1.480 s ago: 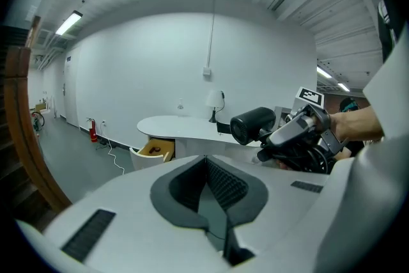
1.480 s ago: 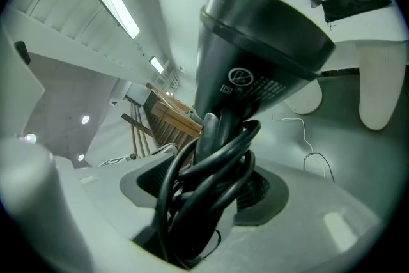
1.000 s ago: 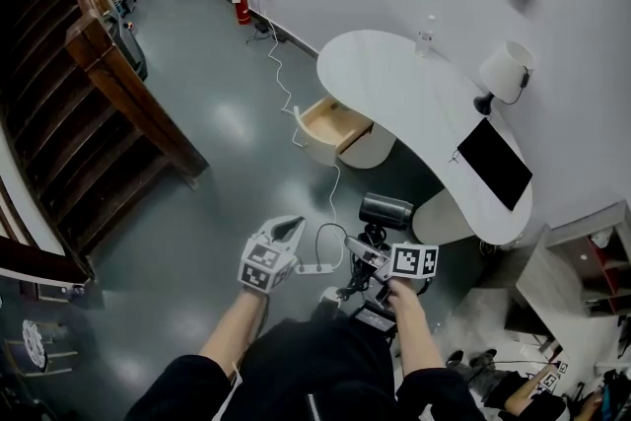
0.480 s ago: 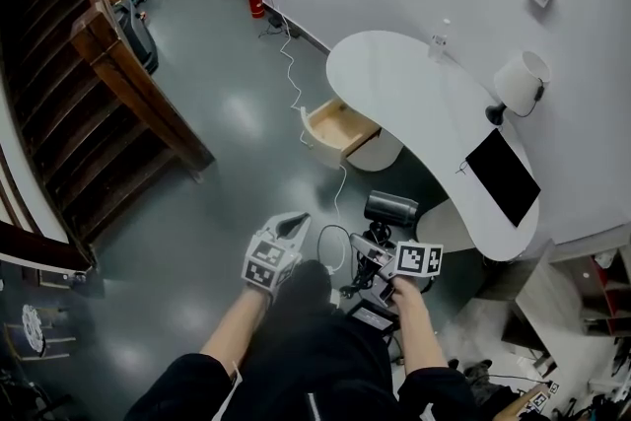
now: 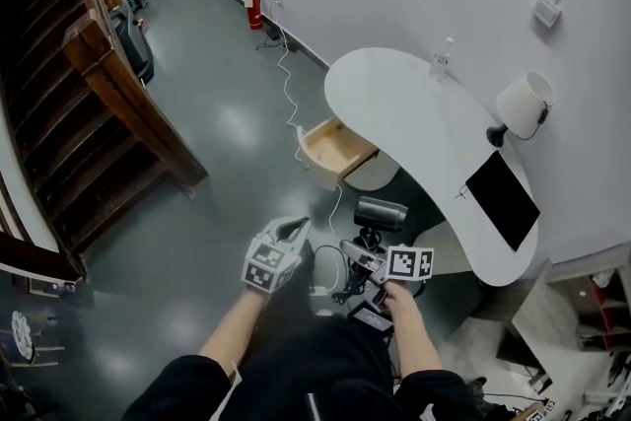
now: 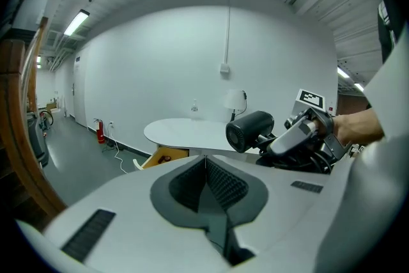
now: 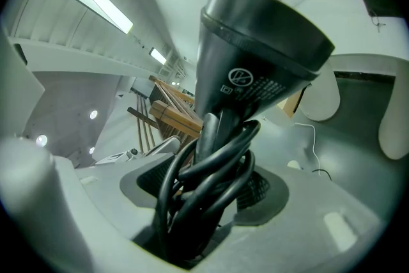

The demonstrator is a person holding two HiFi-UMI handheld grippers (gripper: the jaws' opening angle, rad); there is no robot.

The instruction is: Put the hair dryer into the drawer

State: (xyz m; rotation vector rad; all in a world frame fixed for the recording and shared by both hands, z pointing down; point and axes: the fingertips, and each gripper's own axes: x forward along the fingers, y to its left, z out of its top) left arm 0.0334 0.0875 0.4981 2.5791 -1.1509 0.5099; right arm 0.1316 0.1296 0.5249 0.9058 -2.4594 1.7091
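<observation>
Hair dryer [image 7: 255, 61] handle half hidden by coiled cord [image 7: 214, 169].

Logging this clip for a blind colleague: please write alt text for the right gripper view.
The right gripper is shut on a black hair dryer, its jaws clamping the handle and the black cord coiled around it, the barrel pointing up and away. Behind are a wooden staircase and grey floor.
</observation>
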